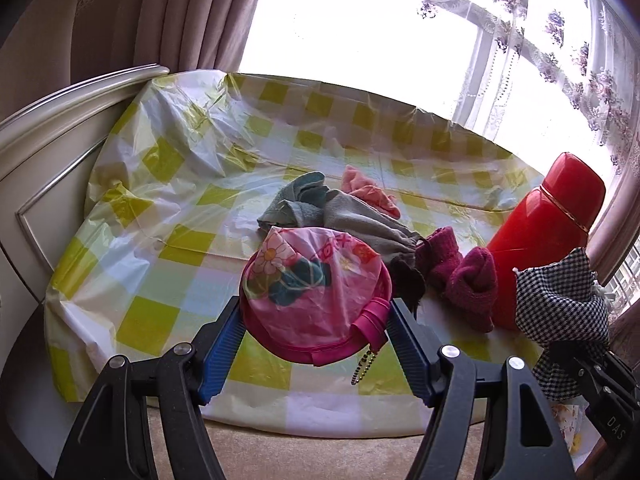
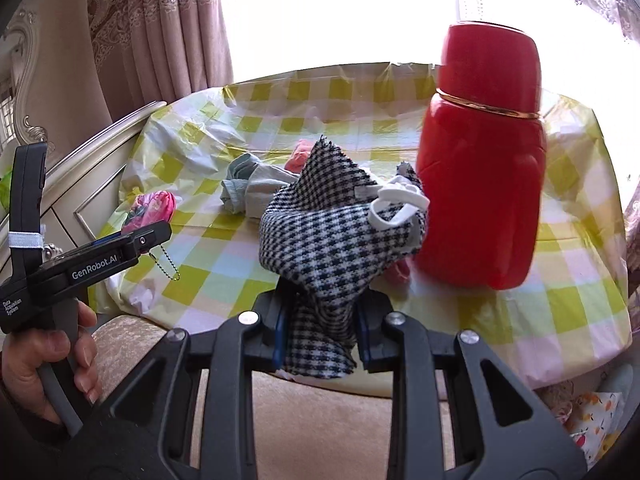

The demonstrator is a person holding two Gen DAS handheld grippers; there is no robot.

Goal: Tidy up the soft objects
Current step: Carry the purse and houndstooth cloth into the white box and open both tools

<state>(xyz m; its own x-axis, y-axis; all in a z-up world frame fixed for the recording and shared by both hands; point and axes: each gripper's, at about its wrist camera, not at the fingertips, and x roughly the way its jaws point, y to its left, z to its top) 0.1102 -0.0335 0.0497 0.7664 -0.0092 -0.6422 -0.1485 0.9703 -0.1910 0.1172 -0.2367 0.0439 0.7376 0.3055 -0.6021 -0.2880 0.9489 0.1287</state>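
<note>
Houndstooth cloth [image 2: 320, 236] hides right gripper's [image 2: 320, 338] pads, thermos [image 2: 482, 160] blurred

Lower part of black-and-white houndstooth fabric piece [image 2: 324, 232] hidden between closed right gripper [image 2: 320, 336] jaws. White plastic loop [image 2: 396, 206] on fabric: kind cannot tell. Base of glossy red plastic thermos flask [image 1: 548, 236] hidden behind dark red knitted sock [image 1: 472, 284] in left wrist view. Print on round pink floral plastic pouch [image 1: 316, 292] partly folded, illegible. Window glare washes out everything outside. Floral-print item [image 2: 592, 420] cut off at right wrist view's lower right edge, unidentifiable. Person's hand [image 2: 44, 364] cut off by left edge.
</note>
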